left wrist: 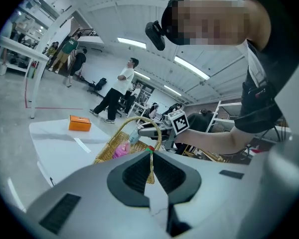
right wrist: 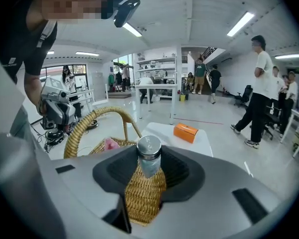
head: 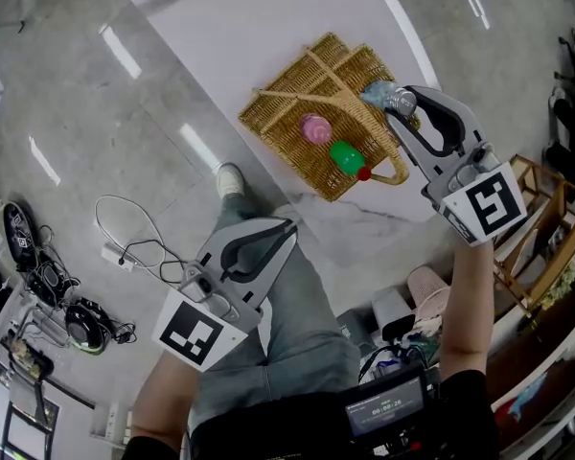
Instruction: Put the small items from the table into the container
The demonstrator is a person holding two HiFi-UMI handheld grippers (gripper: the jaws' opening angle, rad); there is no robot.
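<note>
- Down at the left, the left gripper [head: 289, 226] hangs off the white table [head: 268, 27], above the person's leg, with its jaws clenched together on nothing.
- At the middle, the wicker basket [head: 268, 127] sits on the table, with a pink item [head: 315, 128] and a green item [head: 345, 156] with a red tip lying inside it.
- Rightward, the right gripper [head: 400, 103] grasps a small clear bottle [right wrist: 148, 156] with a silver cap, held above the basket's far corner beside the handle.
- Beyond the basket, an orange box [right wrist: 185, 132] lies on the table.
</note>
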